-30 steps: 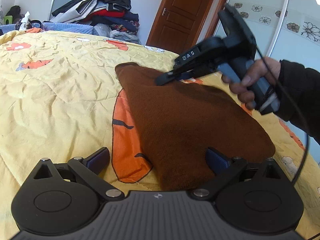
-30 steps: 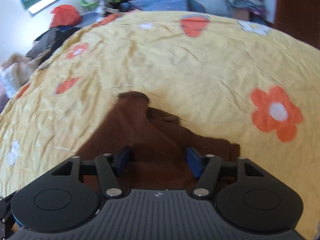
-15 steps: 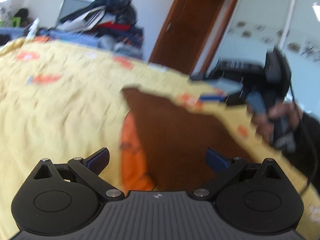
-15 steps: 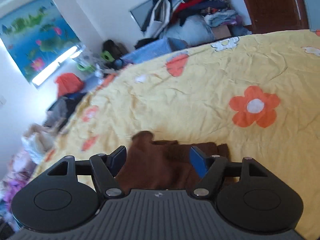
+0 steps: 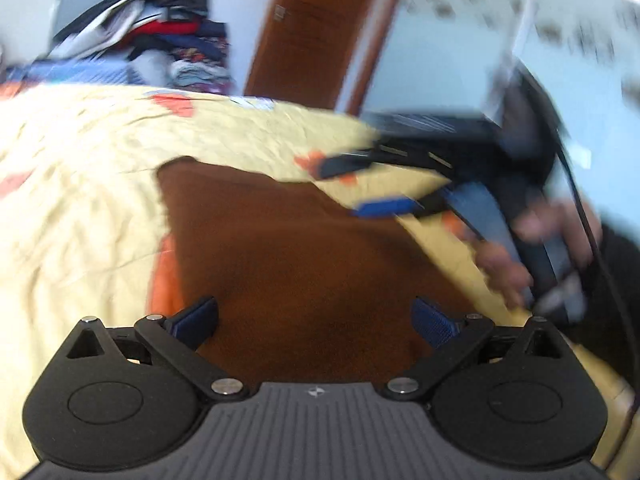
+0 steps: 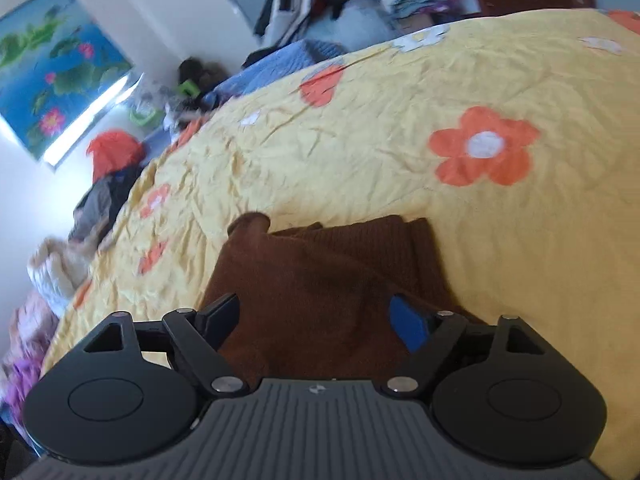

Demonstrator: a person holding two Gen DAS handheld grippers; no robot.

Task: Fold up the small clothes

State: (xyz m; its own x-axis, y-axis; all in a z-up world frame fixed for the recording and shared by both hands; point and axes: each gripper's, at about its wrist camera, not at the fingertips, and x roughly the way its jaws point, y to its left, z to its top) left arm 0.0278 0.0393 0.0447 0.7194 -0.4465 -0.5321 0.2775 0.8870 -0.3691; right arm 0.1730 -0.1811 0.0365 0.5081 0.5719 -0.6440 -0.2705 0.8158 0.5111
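A brown garment (image 5: 304, 264) lies flat on the yellow flowered bedspread (image 6: 400, 128). Left gripper (image 5: 316, 322) and right gripper (image 6: 316, 322) hover above it, jaws apart, holding nothing.

Left gripper (image 5: 314, 318) and right gripper (image 6: 314, 322) agape.

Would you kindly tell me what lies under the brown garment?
The brown garment lies on the yellow flowered quilt; an orange print peeks out at its edge. The rest beneath is covered.
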